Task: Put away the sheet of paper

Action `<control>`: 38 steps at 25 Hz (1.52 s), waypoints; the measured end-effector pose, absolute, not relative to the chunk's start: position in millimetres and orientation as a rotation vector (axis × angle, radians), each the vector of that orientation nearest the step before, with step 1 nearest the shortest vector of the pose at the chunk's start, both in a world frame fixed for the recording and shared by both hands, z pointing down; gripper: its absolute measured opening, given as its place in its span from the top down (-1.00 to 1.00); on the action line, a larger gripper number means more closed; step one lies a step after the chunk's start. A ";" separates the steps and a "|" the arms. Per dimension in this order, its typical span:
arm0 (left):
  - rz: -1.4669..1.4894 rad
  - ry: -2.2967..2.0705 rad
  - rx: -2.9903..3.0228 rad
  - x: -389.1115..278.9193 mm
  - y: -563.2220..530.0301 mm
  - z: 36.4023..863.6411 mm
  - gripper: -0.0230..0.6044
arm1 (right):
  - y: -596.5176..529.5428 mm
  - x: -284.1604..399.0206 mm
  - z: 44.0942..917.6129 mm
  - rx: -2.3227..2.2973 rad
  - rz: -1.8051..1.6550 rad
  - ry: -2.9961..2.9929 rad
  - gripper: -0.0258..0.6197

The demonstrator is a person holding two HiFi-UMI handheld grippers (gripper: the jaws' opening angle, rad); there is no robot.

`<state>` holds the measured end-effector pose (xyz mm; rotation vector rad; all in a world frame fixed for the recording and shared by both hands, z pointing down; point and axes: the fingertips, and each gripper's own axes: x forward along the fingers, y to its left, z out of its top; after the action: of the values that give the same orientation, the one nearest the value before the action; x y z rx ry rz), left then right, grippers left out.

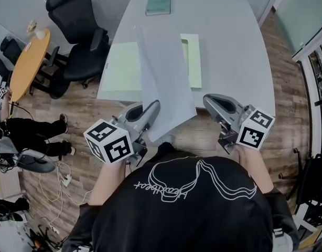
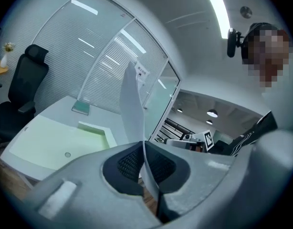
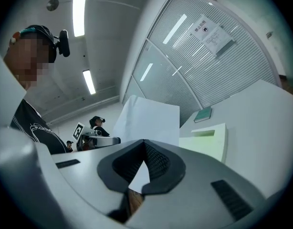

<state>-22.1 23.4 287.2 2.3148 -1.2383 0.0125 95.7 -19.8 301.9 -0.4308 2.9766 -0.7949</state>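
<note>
The left gripper [image 1: 150,109] clamps the near edge of the sheet [image 1: 163,72], raised slanting over the green folder [image 1: 121,67] on the table [image 1: 229,41], as the right gripper [image 1: 209,101], jaws together and empty, hangs beside it; a slow, flat lowering into the folder should avoid creasing.

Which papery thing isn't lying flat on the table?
The white sheet of paper: the left gripper pinches it and holds it up. The pale green folder and teal book lie flat on the table.
</note>
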 end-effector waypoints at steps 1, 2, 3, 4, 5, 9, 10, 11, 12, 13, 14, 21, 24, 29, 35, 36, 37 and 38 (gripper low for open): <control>0.027 -1.230 2.319 -32.5 15.3 287.6 0.89 | -26.9 86.2 301.8 -0.446 -0.802 2.970 0.89; 0.039 -1.220 2.321 -43.8 7.2 288.3 0.89 | -34.1 76.2 301.6 -0.461 -0.808 2.962 0.89; 0.047 -1.210 2.322 -55.6 -1.1 289.1 0.89 | -41.5 65.2 301.6 -0.475 -0.813 2.954 0.89; 0.053 -1.199 2.322 -67.3 -9.3 289.8 0.89 | -48.8 53.4 302.1 -0.485 -0.817 2.949 0.89; 0.060 -1.189 2.323 -78.3 -17.2 290.7 0.89 | -55.5 41.7 303.5 -0.495 -0.821 2.948 0.89; 0.095 -1.143 2.325 -114.4 -43.7 299.0 0.89 | -78.4 3.6 312.3 -0.552 -0.855 2.944 0.89; 0.096 -1.133 2.324 -122.7 -49.7 300.9 0.89 | -83.7 -4.1 313.4 -0.566 -0.862 2.941 0.89; 0.094 -1.124 2.322 -130.6 -55.5 302.4 0.89 | -88.5 -11.0 314.3 -0.579 -0.866 2.938 0.89; 0.090 -1.116 2.321 -138.2 -61.0 303.6 0.89 | -92.7 -17.1 315.1 -0.591 -0.869 2.937 0.89; 0.086 -1.109 2.320 -145.5 -66.3 304.6 0.89 | -96.5 -22.4 316.2 -0.602 -0.872 2.938 0.89; 0.081 -1.104 2.319 -152.8 -71.5 305.6 0.89 | -100.0 -27.1 317.6 -0.613 -0.872 2.939 0.89; 0.042 -1.074 2.302 -192.0 -92.8 310.3 0.89 | -109.8 -42.8 322.5 -0.695 -0.853 2.951 0.89; 0.043 -1.079 2.288 -201.5 -95.7 313.5 0.89 | -110.6 -42.6 320.5 -0.718 -0.846 2.942 0.89; 0.024 -1.067 2.249 -212.9 -101.1 320.4 0.89 | -112.2 -38.9 326.3 -0.746 -0.867 2.926 0.89; 0.063 -1.078 2.220 -217.0 -112.2 331.6 0.89 | -123.5 -35.8 342.7 -0.752 -0.941 2.908 0.89; 0.076 -1.074 2.214 -217.3 -114.0 334.4 0.89 | -125.3 -36.0 346.0 -0.750 -0.957 2.909 0.89; 0.088 -1.070 2.209 -218.3 -117.1 336.6 0.89 | -128.8 -36.3 348.2 -0.750 -0.970 2.908 0.89; 0.098 -1.069 2.206 -220.3 -121.2 337.9 0.89 | -133.6 -37.0 349.2 -0.749 -0.979 2.907 0.89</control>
<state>-220.3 -121.2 337.9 2.2064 -1.0688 0.0985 -37.0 -133.6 349.2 -0.7493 2.9074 -0.9792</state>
